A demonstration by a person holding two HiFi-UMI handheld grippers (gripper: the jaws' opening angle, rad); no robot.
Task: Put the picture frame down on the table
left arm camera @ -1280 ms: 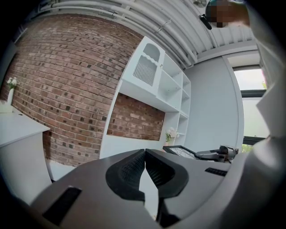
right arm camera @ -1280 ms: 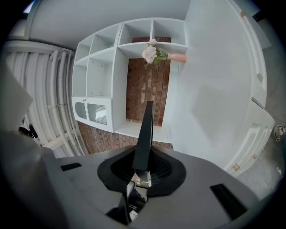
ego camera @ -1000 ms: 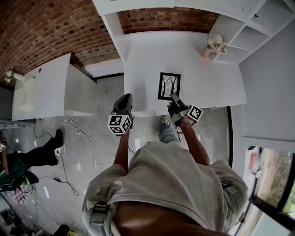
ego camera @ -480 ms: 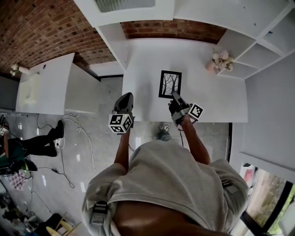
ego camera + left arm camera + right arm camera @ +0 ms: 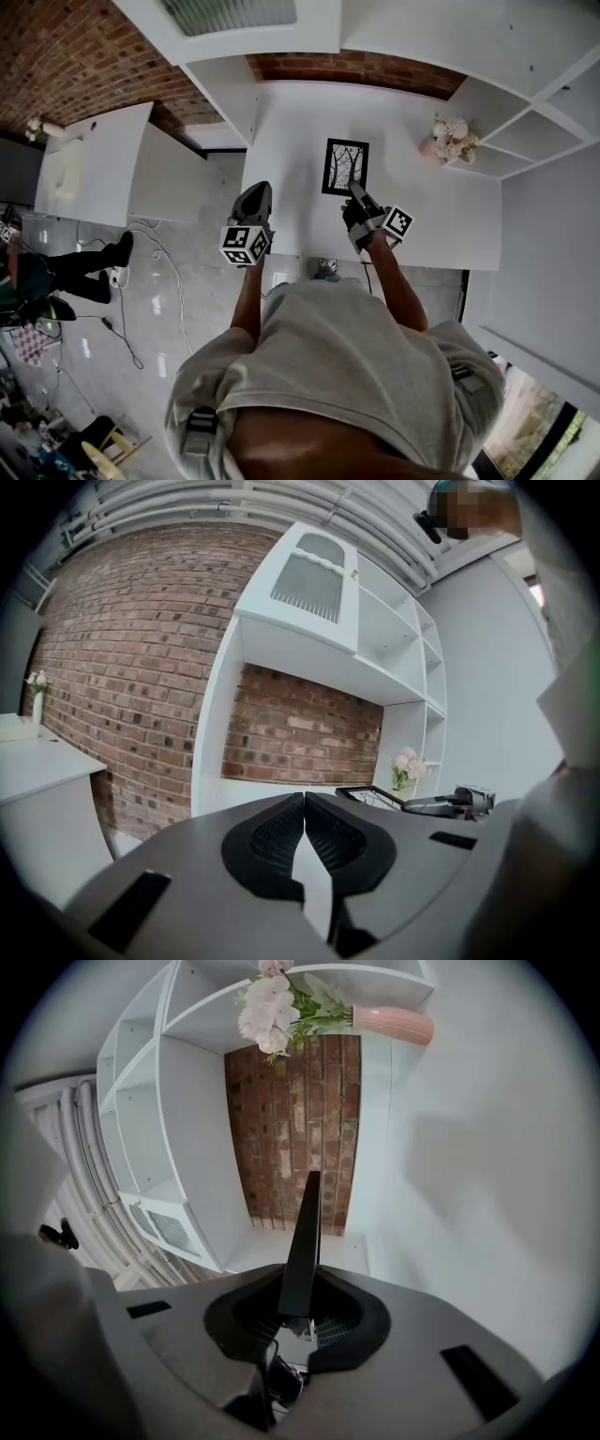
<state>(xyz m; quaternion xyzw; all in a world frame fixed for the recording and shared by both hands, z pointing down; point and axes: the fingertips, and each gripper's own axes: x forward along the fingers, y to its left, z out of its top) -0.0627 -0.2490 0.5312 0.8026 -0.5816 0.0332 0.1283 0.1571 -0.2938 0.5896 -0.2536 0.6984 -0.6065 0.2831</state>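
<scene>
A black picture frame (image 5: pixel 345 167) with a tree drawing is held over the white table (image 5: pixel 291 141), near its front middle. My right gripper (image 5: pixel 356 195) is shut on the frame's near edge. In the right gripper view the frame (image 5: pixel 302 1241) shows edge-on as a thin dark blade rising from between the jaws. My left gripper (image 5: pixel 253 202) hangs at the table's front left edge, jaws pressed together and empty. From the left gripper view (image 5: pixel 305 829) the frame (image 5: pixel 367 797) and the right gripper (image 5: pixel 450 804) show to the right.
A pink vase of pale flowers (image 5: pixel 446 141) stands at the table's right, by white shelving (image 5: pixel 525 112). A second white table (image 5: pixel 94 169) stands to the left, with a brick wall (image 5: pixel 75 56) behind. Cables (image 5: pixel 155 272) trail on the floor, and a person's legs (image 5: pixel 84 272) are at far left.
The head view has shifted so the table and frame sit slightly higher in the picture. The right gripper keeps its hold on the frame; the left gripper stays shut at the table edge.
</scene>
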